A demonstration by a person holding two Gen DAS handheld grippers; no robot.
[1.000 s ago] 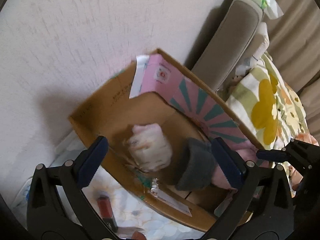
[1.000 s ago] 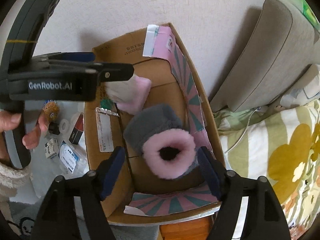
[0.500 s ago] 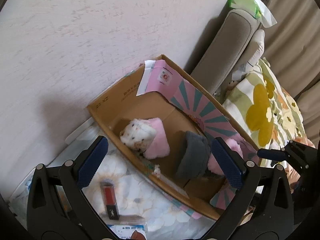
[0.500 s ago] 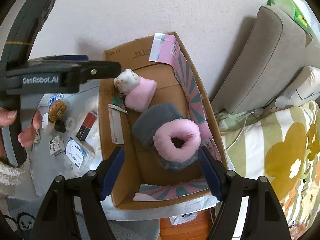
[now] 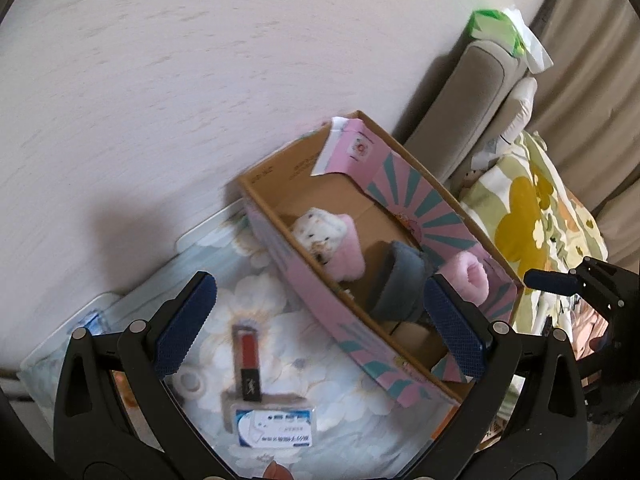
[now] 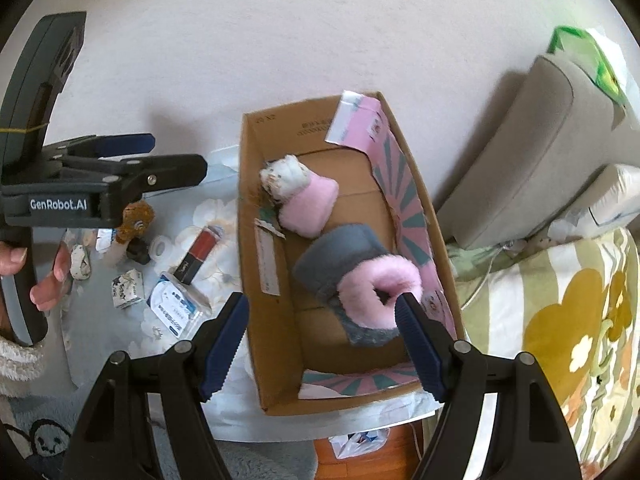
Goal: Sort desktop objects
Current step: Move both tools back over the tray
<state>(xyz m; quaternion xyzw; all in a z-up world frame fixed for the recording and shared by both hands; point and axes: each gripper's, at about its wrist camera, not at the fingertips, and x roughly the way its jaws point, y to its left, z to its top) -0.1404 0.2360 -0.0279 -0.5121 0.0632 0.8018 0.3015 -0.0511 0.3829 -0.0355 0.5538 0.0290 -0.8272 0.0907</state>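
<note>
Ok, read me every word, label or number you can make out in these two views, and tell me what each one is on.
"GenRobot.AI": white lettering on the side of the left gripper.
Print on the cardboard box inner back wall: too small and upside down to read.
White shipping label on the box's left wall: unreadable.
Blue and white card packet on the floral mat: blurred.
Red and black box: logo unreadable.

We cannot read the print on the white packet (image 5: pixel 273 427) lying between the left tongs (image 5: pixel 320 328); it is too blurred. A reddish object (image 5: pixel 276 472) below it is cut off by the picture's edge. The right tongs (image 6: pixel 322 346) hide part of the grey slipper (image 6: pixel 340 264).
</note>
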